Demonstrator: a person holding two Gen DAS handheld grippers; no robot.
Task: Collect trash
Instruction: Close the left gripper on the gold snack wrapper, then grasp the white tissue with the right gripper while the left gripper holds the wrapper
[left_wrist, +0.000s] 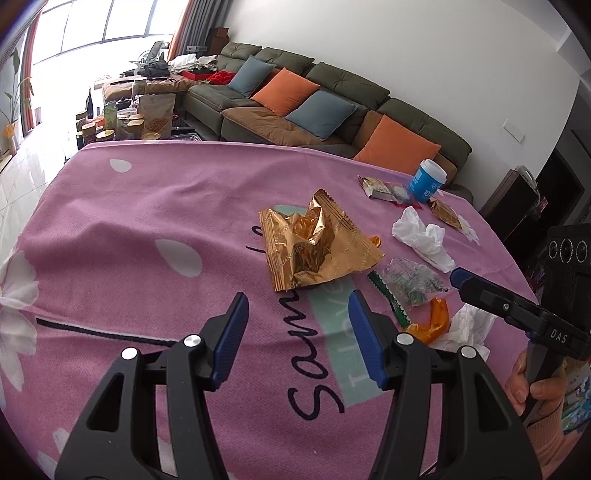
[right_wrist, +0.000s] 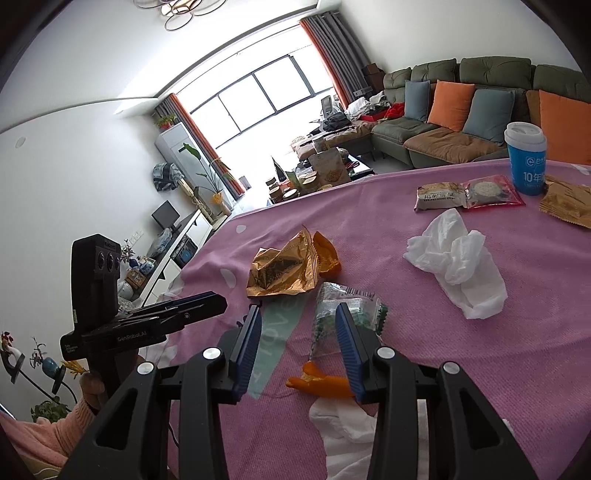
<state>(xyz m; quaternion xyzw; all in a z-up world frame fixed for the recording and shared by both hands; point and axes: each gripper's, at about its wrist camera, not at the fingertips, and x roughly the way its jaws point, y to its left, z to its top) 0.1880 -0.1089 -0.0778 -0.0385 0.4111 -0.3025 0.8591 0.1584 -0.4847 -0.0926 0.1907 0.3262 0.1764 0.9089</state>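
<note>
A crumpled gold wrapper (left_wrist: 317, 243) lies mid-table, just beyond my left gripper (left_wrist: 298, 299), which hovers open and holds nothing. To its right are a clear green-printed wrapper (left_wrist: 410, 284), an orange peel (left_wrist: 436, 317) and two white tissues (left_wrist: 424, 236) (left_wrist: 465, 328). My right gripper (right_wrist: 298, 309) is open above the cloth. The clear wrapper (right_wrist: 351, 295) lies at its right fingertip, and the orange peel (right_wrist: 317, 380) and a tissue (right_wrist: 347, 428) lie under it. The gold wrapper (right_wrist: 280, 269) is just ahead. Each gripper shows in the other's view (left_wrist: 458, 275) (right_wrist: 221, 301).
A pink flowered cloth (left_wrist: 147, 206) covers the table. At its far right stand a blue lidded cup (right_wrist: 526, 158), two snack packets (right_wrist: 439, 195) (right_wrist: 491, 192) and a small gold packet (right_wrist: 569, 203). Beyond are a green sofa (left_wrist: 332, 96) and a cluttered low table (left_wrist: 129, 122).
</note>
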